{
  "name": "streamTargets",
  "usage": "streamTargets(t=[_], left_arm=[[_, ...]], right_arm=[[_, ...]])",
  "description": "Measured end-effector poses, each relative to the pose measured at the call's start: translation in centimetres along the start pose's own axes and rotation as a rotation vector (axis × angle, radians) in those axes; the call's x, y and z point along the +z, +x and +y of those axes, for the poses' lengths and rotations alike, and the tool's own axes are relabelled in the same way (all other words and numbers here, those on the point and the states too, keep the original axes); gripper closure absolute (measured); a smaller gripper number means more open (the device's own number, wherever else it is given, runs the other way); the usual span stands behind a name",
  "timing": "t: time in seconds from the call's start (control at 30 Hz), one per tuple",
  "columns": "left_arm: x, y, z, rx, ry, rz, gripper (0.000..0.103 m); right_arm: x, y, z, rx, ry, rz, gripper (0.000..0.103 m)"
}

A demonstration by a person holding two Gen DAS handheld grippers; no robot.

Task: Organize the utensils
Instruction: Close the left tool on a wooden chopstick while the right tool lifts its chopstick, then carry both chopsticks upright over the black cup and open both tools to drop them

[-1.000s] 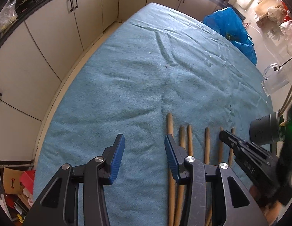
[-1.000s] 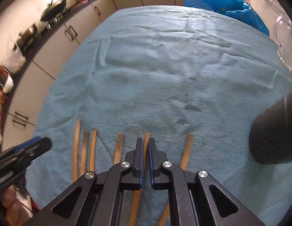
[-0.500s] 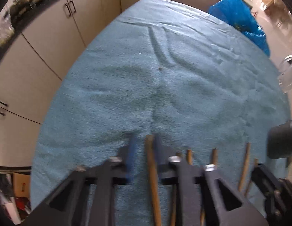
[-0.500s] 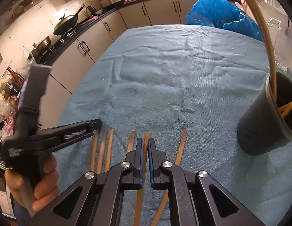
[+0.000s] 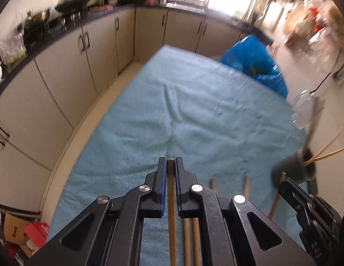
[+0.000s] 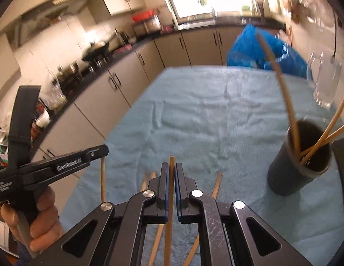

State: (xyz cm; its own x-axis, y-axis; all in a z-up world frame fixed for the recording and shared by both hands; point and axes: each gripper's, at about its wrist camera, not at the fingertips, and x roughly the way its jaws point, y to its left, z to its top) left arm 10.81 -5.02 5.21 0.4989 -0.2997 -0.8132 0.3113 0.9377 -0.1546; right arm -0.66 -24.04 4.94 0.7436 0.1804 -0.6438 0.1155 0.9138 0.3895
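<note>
Left gripper (image 5: 171,173) and right gripper (image 6: 171,175) each clench one thin wooden chopstick (image 5: 171,210). Dark cylindrical holder (image 6: 301,161) ahead-right; tip each stick upright before lowering in.

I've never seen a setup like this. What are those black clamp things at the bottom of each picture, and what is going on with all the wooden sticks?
There is no robot here. A person holds a pair of hand-operated tongs in each hand, and each has a camera looking forward along its two fingers. So one picture is seen from the left tongs, the other from the right tongs.

In the right-hand picture you can also see the person's left hand gripping the left tongs from the side.

The table is covered with a blue towel. Several chopsticks lie on it. A dark cup at the right already holds a few.

Each pair of tongs is shut on one chopstick: the left chopstick and the right chopstick.
</note>
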Motion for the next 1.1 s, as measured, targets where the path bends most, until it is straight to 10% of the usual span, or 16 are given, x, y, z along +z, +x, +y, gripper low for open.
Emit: streamTargets(t=[0.4, 1.1], left_arm=[[-0.5, -8.6, -2.7, -0.062, 0.06, -0.189, 0.096], [-0.8, -11.4, -4.5, -0.08, 0.096, -0.238, 0.096]], right_arm=[[0.1, -6.7, 0.6, 0.018, -0.025, -0.215, 0.098], [-0.4, -9.9, 0.2, 0.006, -0.017, -0.303, 0.098]])
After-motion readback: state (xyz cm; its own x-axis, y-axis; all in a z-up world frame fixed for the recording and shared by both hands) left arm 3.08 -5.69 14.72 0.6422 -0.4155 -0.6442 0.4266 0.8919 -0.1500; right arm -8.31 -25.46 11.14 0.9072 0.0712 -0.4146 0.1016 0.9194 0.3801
